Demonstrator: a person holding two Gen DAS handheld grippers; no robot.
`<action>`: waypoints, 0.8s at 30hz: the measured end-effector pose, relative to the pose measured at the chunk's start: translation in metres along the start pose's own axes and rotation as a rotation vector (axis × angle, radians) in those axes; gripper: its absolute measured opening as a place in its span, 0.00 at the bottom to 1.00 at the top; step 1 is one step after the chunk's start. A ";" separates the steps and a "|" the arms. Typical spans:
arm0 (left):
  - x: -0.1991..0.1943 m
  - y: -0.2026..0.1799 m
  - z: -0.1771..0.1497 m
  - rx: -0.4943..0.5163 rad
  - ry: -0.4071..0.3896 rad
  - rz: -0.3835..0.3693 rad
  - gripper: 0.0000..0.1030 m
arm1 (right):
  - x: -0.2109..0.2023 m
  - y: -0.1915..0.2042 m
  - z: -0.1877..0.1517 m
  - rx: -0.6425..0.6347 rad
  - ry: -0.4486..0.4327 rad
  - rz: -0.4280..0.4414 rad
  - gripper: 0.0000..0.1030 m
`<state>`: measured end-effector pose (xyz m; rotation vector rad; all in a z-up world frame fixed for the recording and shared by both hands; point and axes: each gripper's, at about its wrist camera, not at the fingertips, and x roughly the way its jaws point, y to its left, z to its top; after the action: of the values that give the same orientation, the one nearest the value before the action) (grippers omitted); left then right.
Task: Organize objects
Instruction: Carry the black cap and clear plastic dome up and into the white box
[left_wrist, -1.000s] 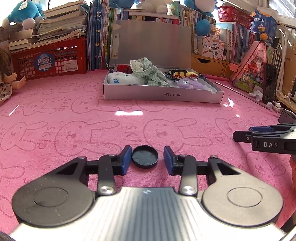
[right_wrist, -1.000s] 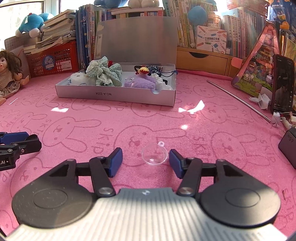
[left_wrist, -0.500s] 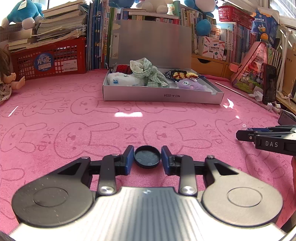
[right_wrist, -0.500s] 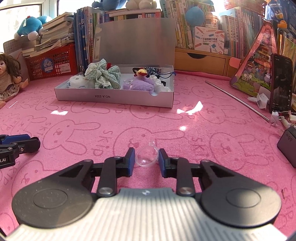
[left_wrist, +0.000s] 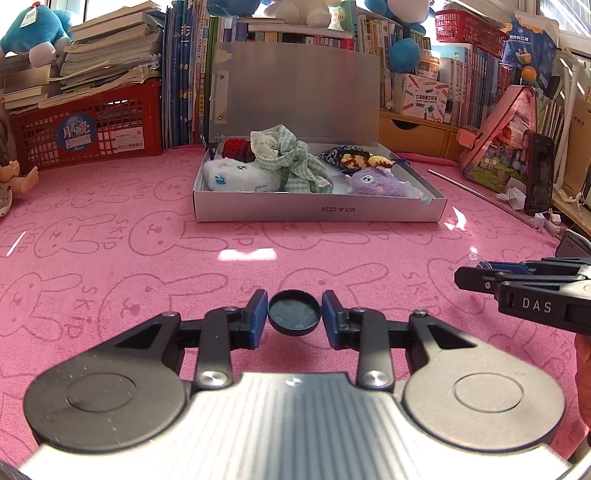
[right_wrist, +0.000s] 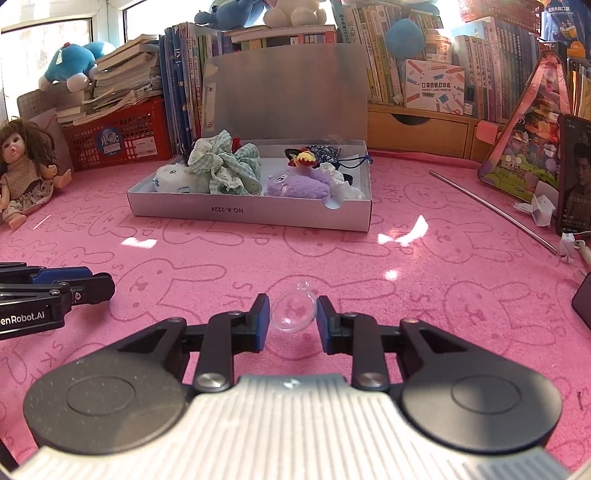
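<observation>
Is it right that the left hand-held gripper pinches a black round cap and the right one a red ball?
Not quite. The left hand-held gripper does pinch the black round cap, but the right hand-held gripper holds a clear transparent ball, as the right wrist view shows.

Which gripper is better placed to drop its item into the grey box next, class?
Right, marginally: the right gripper grips the clear ball facing the grey box's emptier corner; left gripper clamps the black cap.

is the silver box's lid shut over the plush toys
No, the lid stands upright behind the silver box, leaving the plush toys uncovered.
</observation>
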<state>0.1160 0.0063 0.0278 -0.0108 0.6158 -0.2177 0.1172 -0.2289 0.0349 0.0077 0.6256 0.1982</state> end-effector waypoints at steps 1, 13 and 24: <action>0.001 0.000 0.002 0.000 0.000 -0.002 0.36 | 0.001 0.000 0.002 0.001 -0.001 0.004 0.31; 0.020 0.007 0.050 -0.031 -0.016 -0.055 0.36 | 0.014 0.000 0.035 0.022 -0.016 0.032 0.31; 0.045 0.012 0.097 -0.037 -0.040 -0.060 0.36 | 0.037 -0.007 0.073 0.078 -0.007 0.058 0.31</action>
<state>0.2100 0.0036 0.0807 -0.0689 0.5803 -0.2636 0.1906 -0.2250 0.0719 0.1021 0.6268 0.2295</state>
